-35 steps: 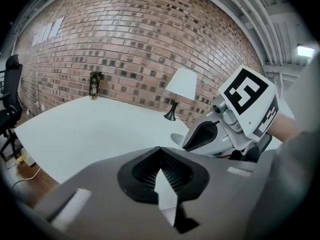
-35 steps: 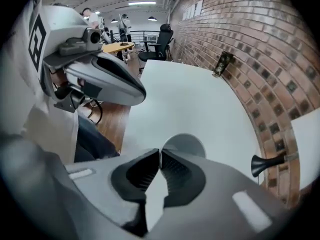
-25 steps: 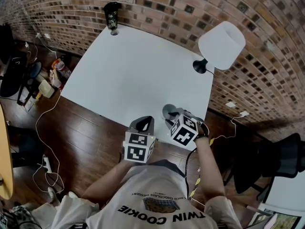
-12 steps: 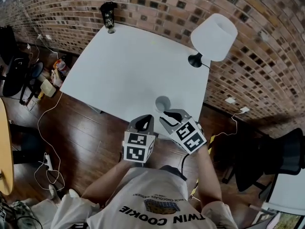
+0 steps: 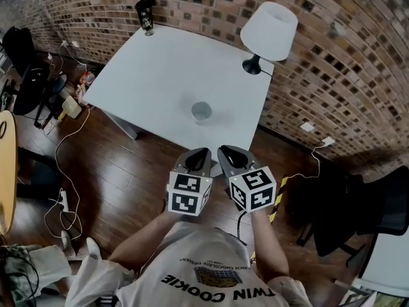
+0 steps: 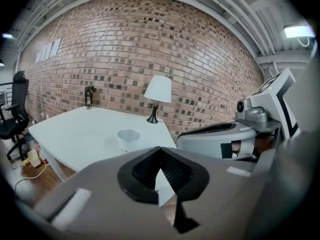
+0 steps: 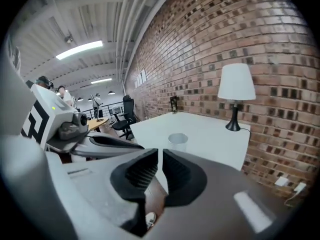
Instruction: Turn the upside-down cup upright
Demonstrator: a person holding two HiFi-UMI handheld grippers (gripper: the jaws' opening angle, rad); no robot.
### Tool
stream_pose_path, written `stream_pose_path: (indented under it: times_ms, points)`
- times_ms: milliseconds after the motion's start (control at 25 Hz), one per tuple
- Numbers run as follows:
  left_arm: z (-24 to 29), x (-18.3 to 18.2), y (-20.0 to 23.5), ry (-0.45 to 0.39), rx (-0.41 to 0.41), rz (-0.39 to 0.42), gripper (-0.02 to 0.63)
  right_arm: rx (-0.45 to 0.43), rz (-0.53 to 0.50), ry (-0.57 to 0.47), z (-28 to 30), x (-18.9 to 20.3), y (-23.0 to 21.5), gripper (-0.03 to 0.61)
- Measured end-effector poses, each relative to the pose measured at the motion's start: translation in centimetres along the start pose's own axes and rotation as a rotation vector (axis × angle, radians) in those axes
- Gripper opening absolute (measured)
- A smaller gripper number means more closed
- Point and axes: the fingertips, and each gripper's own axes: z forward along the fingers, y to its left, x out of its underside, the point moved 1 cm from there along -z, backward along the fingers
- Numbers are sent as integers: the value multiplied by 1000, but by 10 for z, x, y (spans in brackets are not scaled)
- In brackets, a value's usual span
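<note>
A small white cup (image 5: 201, 112) stands upright, mouth up, on the white table (image 5: 160, 69), near the table's front edge. It also shows ahead in the left gripper view as the cup (image 6: 128, 140) and in the right gripper view as the cup (image 7: 177, 141). Both grippers hang side by side over the wooden floor, short of the table and well apart from the cup. My left gripper (image 5: 198, 153) is shut with nothing in it. My right gripper (image 5: 229, 151) is closing, only a thin slit left between its pads (image 7: 142, 171), and nothing sits between them.
A white-shaded lamp (image 5: 268, 23) on a black foot stands at the table's far right corner. A dark vessel (image 5: 146, 15) stands at the far left corner by the brick wall. Cables, bags and bottles (image 5: 67, 104) lie on the floor left of the table.
A second ago the right gripper was at the cup by the table edge. It has let go, rolled level and drawn back. Both grippers have pulled away from the table.
</note>
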Motion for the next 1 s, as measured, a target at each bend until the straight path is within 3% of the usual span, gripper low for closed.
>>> stream_pose_path:
  times_ms: [280,520,1000]
  points:
    - [-32,28,-77,-32,-46,16,3,-36,70,-65,-75,44,13,15]
    - [-63,57,-136,-36,-79,31,3,-24,55,-96,-134,76,27,9]
    - [-136,81,-184,-46,-148,68,3,-58,70,-128,-204,105,77,3]
